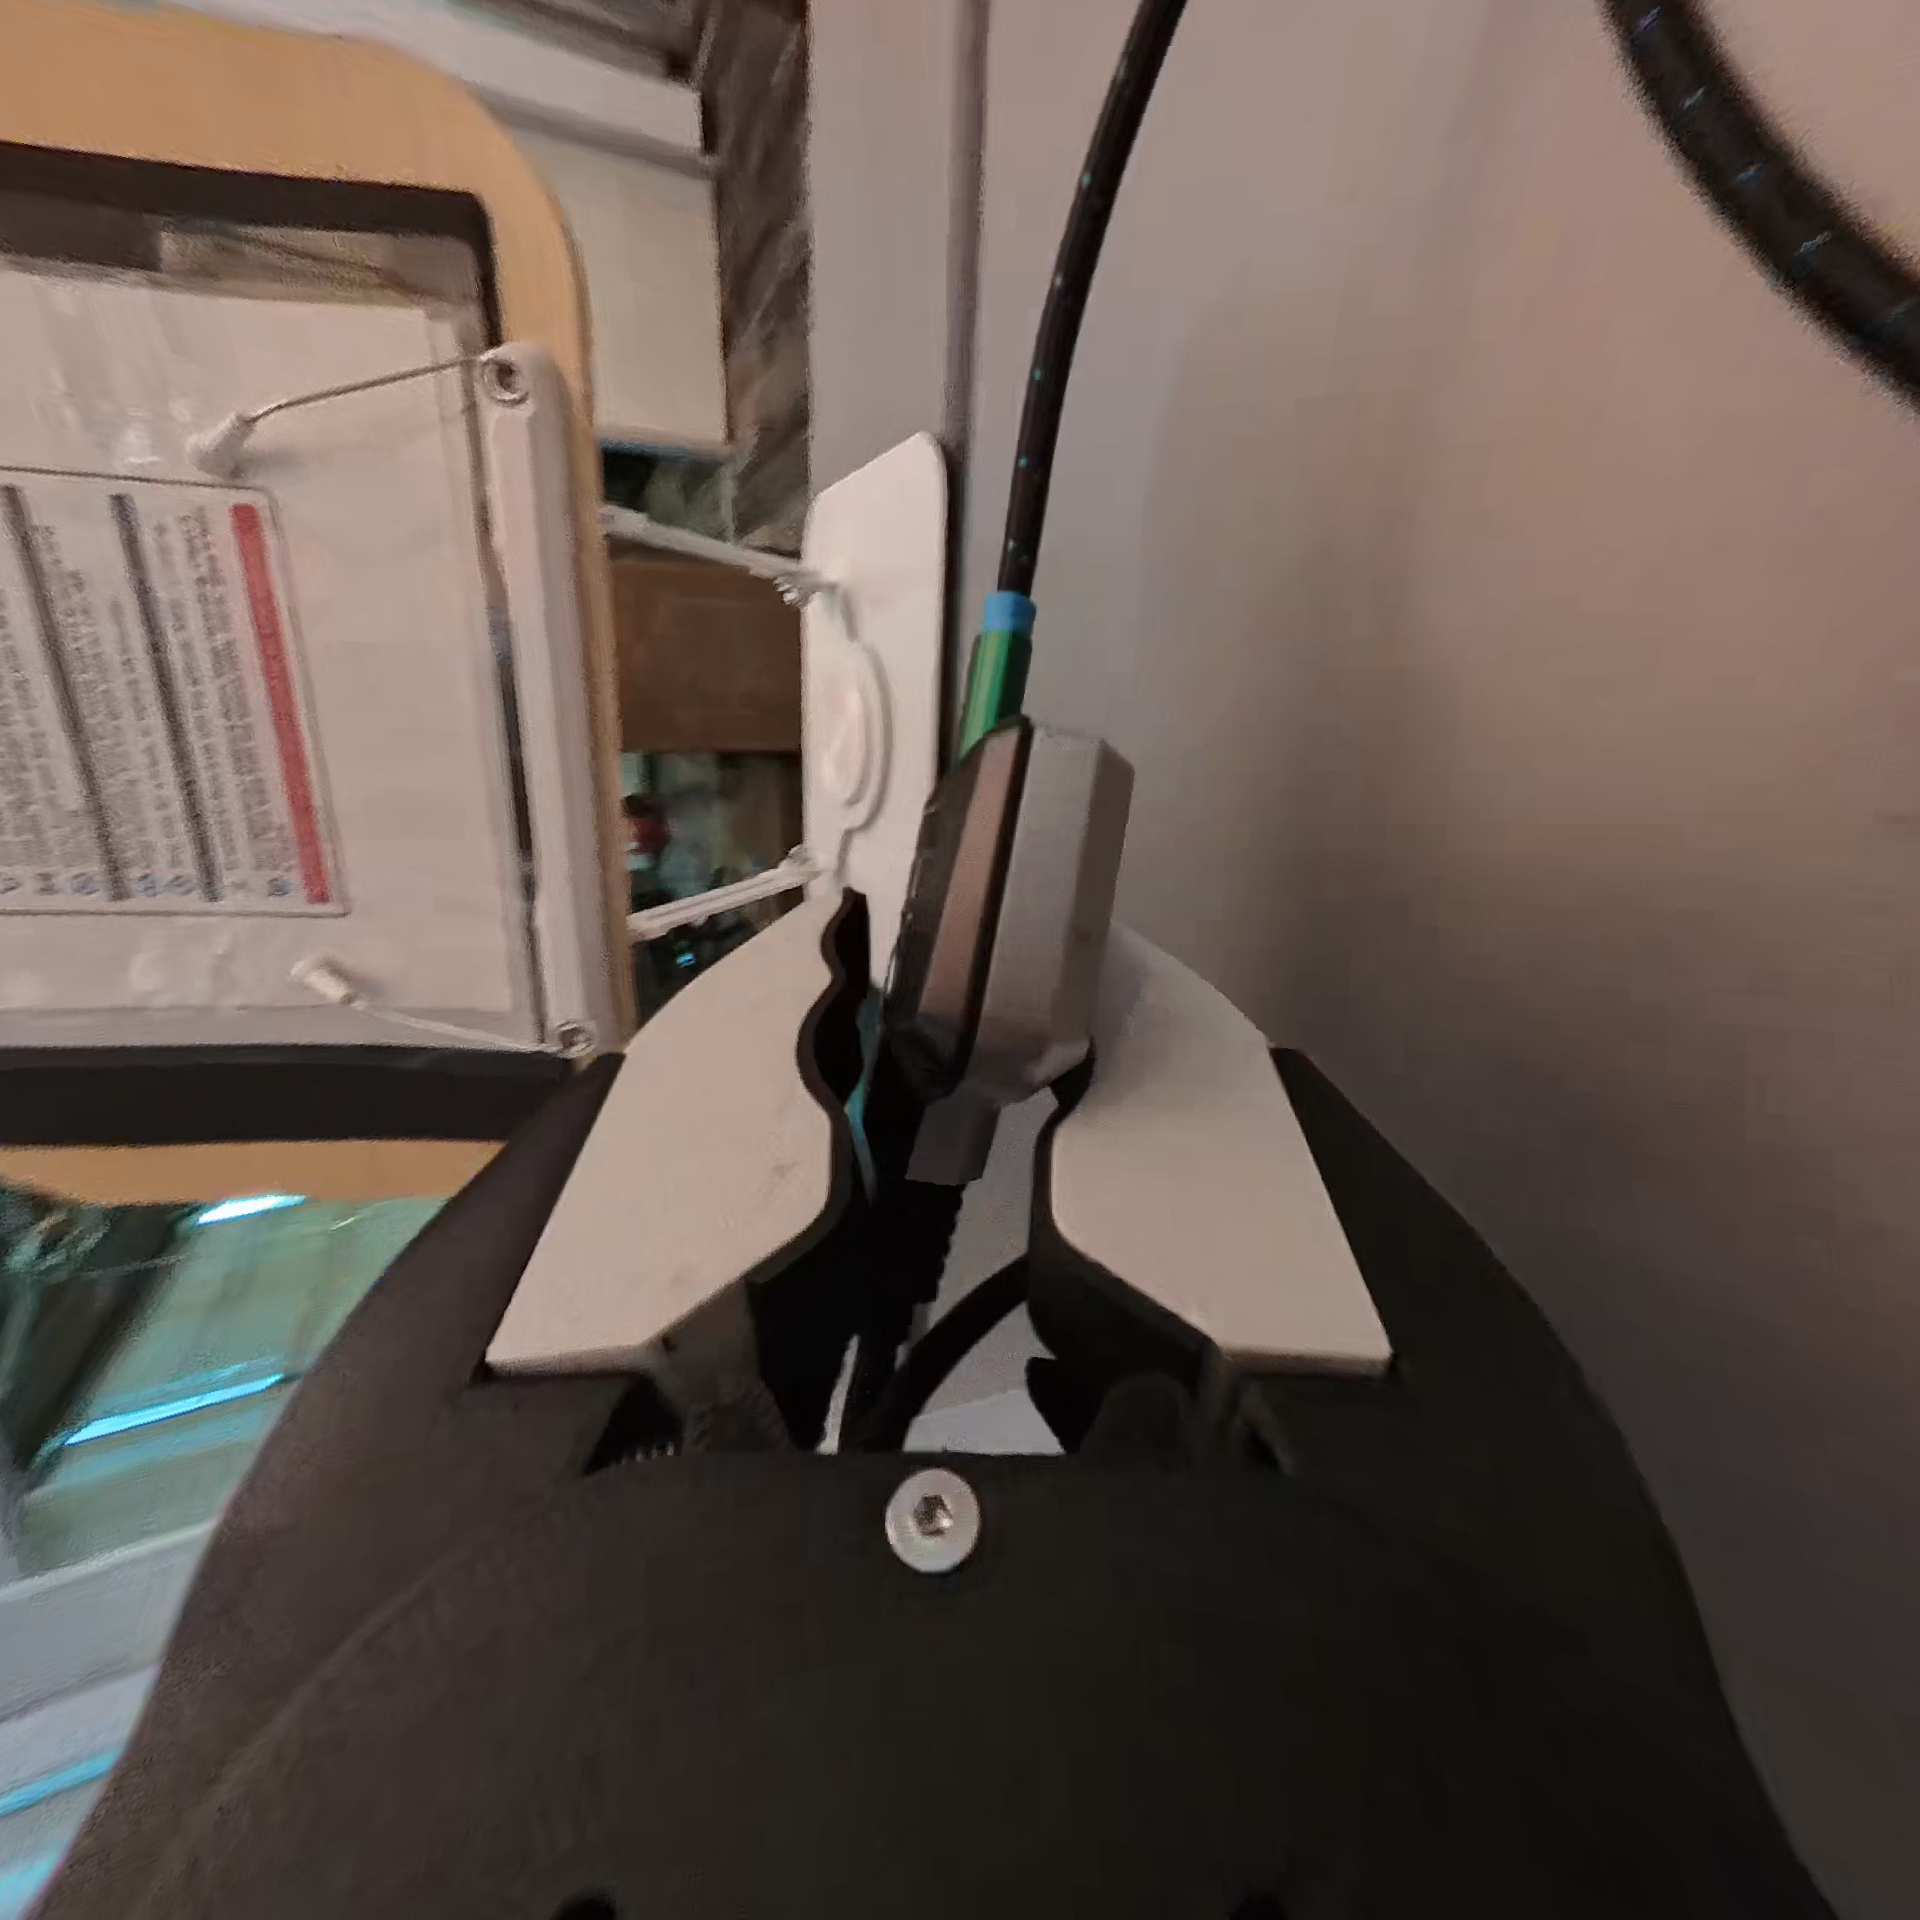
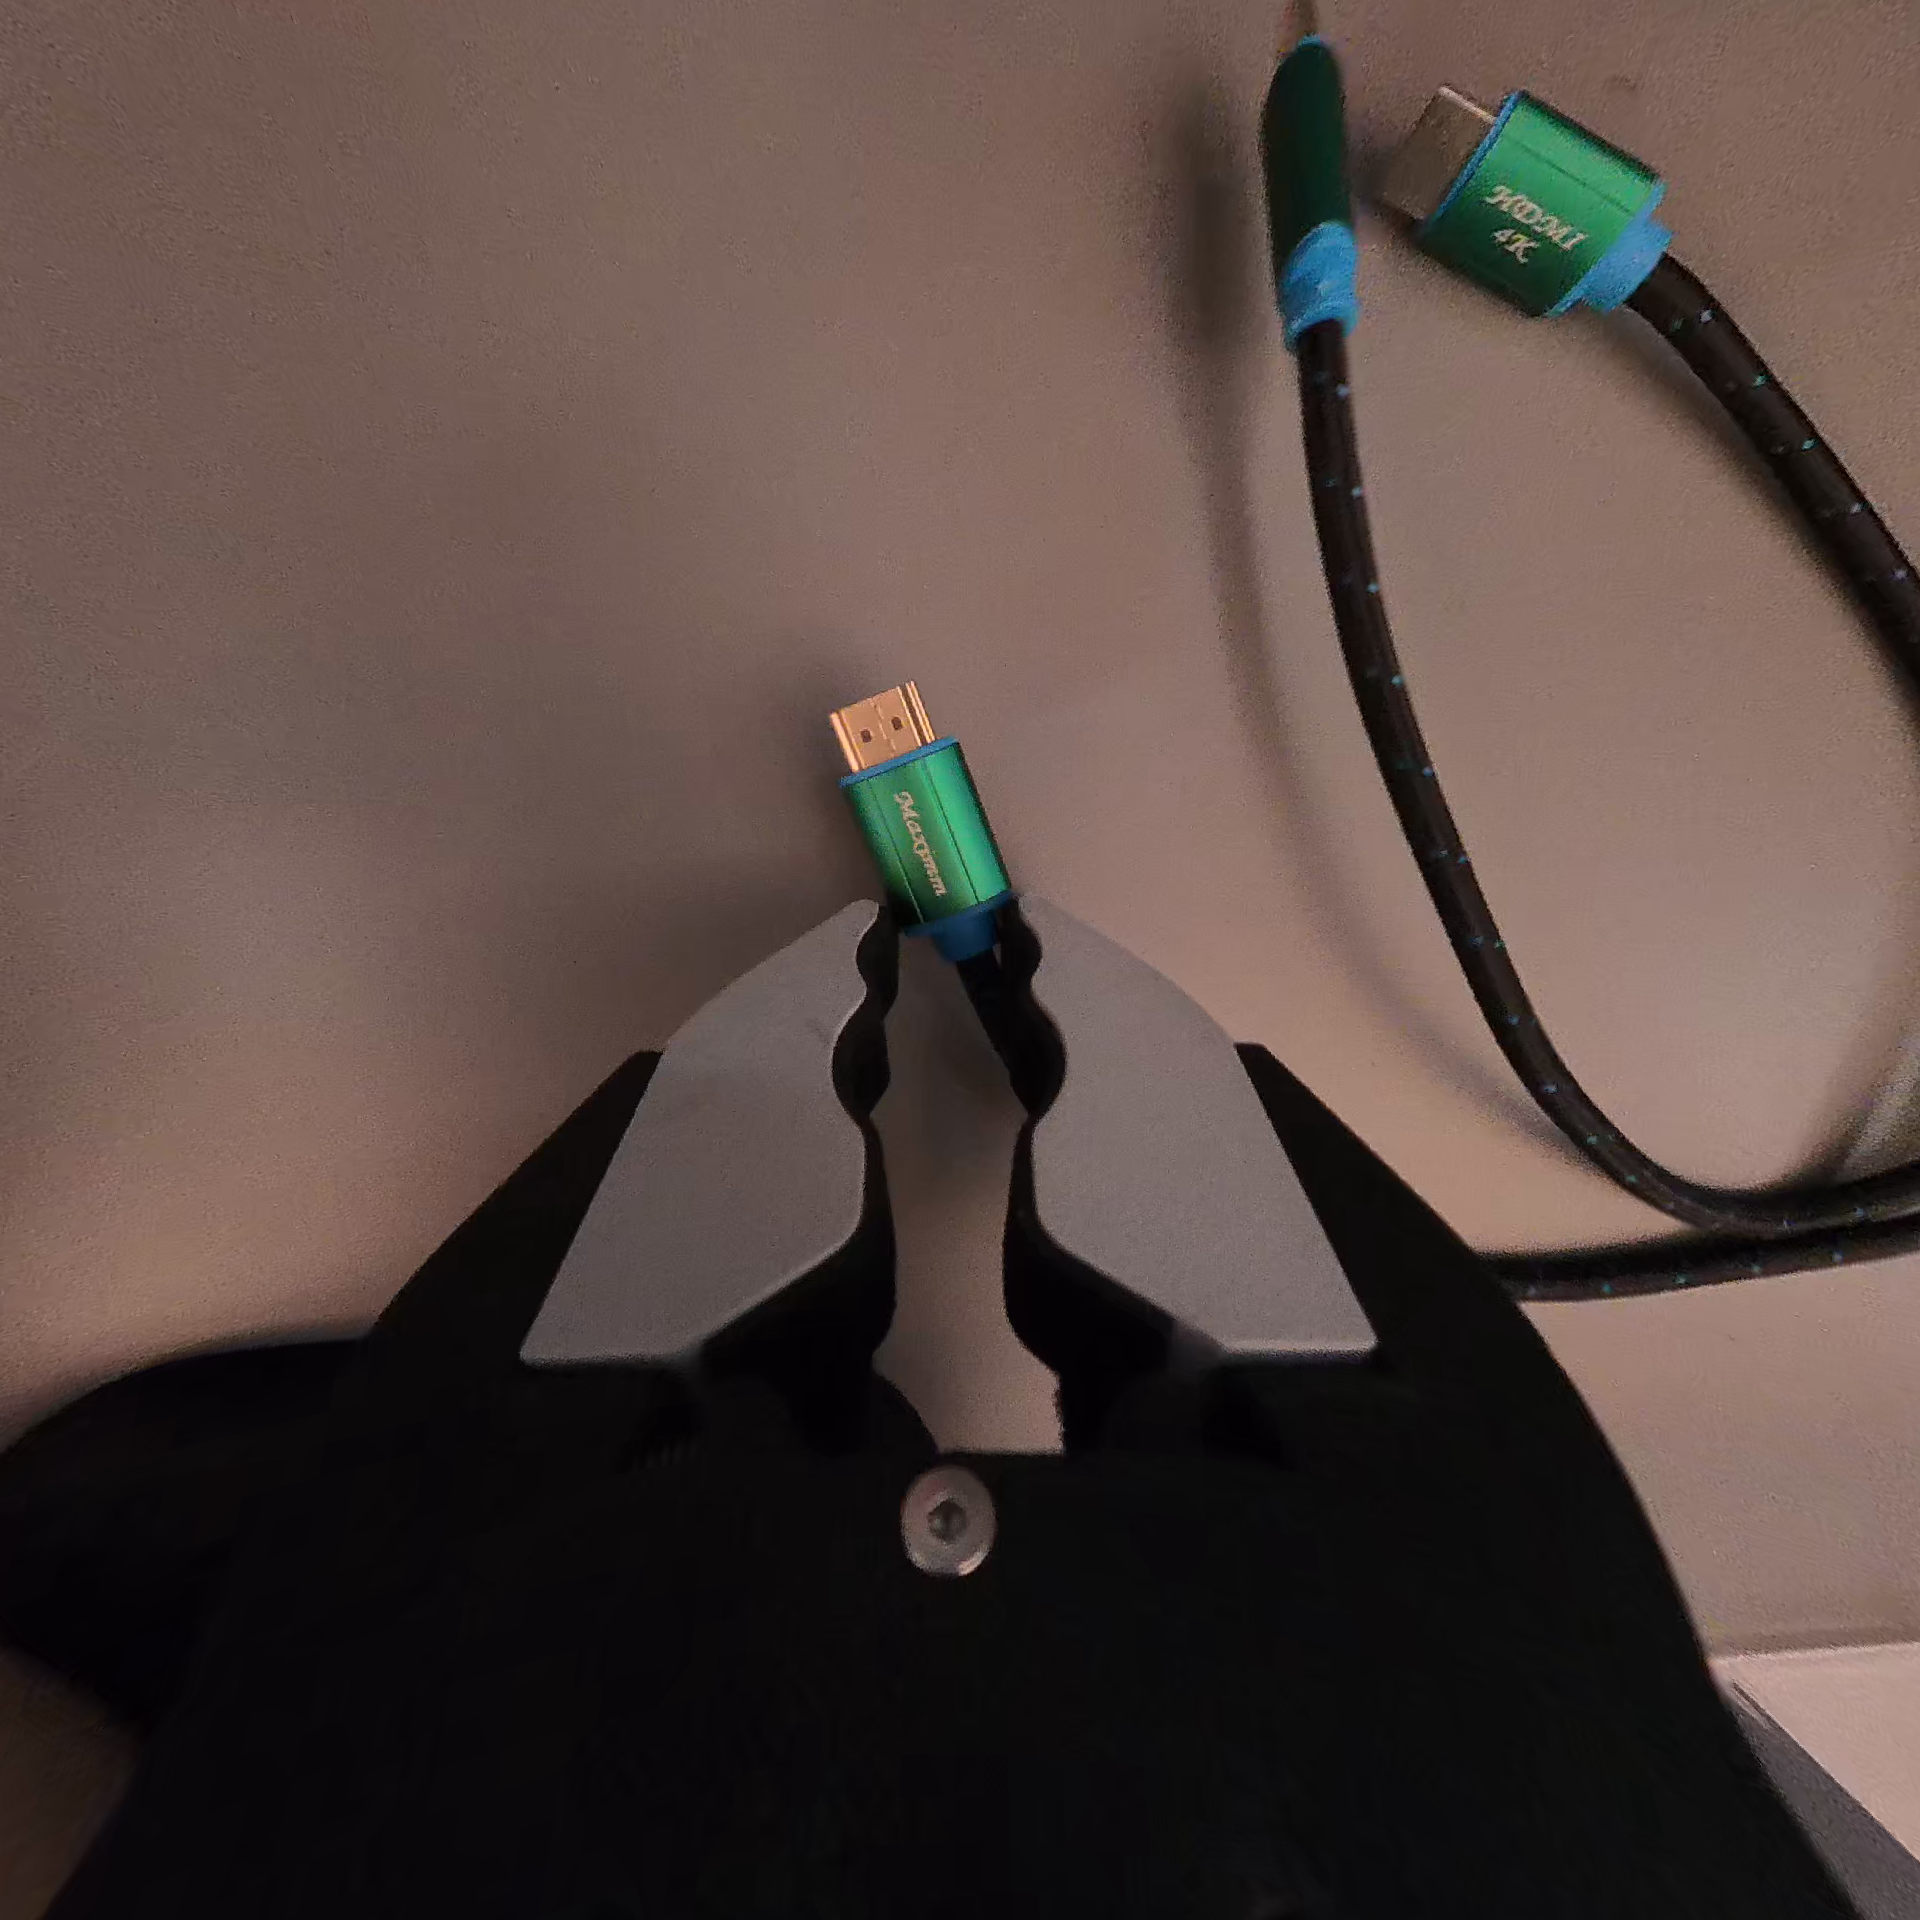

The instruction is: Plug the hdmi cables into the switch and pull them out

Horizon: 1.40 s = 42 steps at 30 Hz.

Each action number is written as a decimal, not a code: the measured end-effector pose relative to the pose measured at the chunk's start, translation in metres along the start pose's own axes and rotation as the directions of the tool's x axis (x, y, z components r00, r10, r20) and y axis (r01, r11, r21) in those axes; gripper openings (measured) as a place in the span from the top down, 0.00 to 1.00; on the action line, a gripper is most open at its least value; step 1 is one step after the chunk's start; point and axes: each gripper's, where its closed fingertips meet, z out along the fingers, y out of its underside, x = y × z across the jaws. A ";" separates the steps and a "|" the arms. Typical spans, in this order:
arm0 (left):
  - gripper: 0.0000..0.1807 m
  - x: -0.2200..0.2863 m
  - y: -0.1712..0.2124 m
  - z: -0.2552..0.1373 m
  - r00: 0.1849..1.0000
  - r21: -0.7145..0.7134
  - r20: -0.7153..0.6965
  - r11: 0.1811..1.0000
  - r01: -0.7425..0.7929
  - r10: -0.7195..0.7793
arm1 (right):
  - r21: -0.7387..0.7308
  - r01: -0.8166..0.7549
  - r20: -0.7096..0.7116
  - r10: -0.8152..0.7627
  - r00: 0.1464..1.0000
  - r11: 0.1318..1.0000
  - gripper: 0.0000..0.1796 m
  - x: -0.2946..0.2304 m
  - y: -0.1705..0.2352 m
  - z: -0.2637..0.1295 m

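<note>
Your left gripper (image 1: 966, 997) is clamped on one grey switch (image 1: 1023, 894), a small metal box held tilted between the two pale fingers (image 1: 727, 1091) at the centre of the left wrist view. One green plug (image 1: 987, 675) with a blue collar sits in the switch's upper end, and its black braided cable (image 1: 1070, 312) rises in a curve to the top of the frame. A second dark lead leaves the switch's lower end and drops between the fingers. One more loop of braided cable (image 1: 1766, 208) crosses the upper right corner.

At the left of that view you see one white box (image 1: 312, 675) bearing a printed label, on a pale wooden board (image 1: 540, 239). Just right of it is one white plate (image 1: 894, 623) tied with thin white cords, and behind it are blurred shelves.

Your right gripper (image 2: 940, 935) pinches one braided cable just behind its green plug (image 2: 925, 831), whose gold tip points up at mid-frame, free of any socket. In the upper right of the right wrist view you see two further green plugs: one seen edge-on (image 2: 1309, 177), one lying flat (image 2: 1538, 208). Their cables (image 2: 1455, 831) sweep down to the right edge. Everything lies on a plain grey-beige tabletop (image 2: 416, 520).
</note>
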 end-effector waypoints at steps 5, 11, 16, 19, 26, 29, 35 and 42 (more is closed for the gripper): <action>0.69 0.031 -0.007 -0.010 0.961 0.029 -0.262 0.995 0.098 -0.087 | 0.007 -0.009 0.081 0.008 0.997 1.000 0.90 -0.013 -0.001 0.001; 0.53 0.046 -0.004 -0.019 0.883 -0.043 -0.425 0.979 0.200 -0.199 | 0.013 -0.026 0.173 0.023 0.985 1.000 0.90 -0.028 -0.003 0.000; 0.57 0.028 -0.013 -0.041 0.825 -0.022 -0.468 0.938 0.346 -0.316 | 0.152 -0.049 0.343 -0.006 0.939 0.987 0.90 -0.057 -0.029 -0.018; 0.59 0.024 -0.023 -0.059 0.819 0.003 -0.492 0.941 0.339 -0.294 | 0.263 -0.073 0.420 -0.046 0.906 0.962 0.90 -0.068 -0.046 -0.035; 0.73 0.040 -0.115 -0.169 0.682 0.417 -0.731 0.813 0.407 0.034 | 0.440 -0.177 0.407 -0.020 0.913 0.880 0.91 -0.047 -0.071 -0.057; 0.74 0.048 -0.141 -0.192 0.736 0.536 -0.660 0.781 0.320 0.150 | 0.526 -0.238 0.417 -0.004 0.909 0.817 0.91 -0.036 -0.083 -0.071; 0.84 0.060 -0.164 -0.191 0.847 0.643 -0.487 0.745 0.180 0.215 | 0.609 -0.316 0.439 0.023 0.898 0.728 0.91 -0.021 -0.089 -0.088; 0.90 0.067 -0.176 -0.190 0.895 0.760 -0.356 0.641 0.109 0.270 | 0.584 -0.355 0.503 0.018 0.864 0.730 0.91 -0.024 -0.087 -0.084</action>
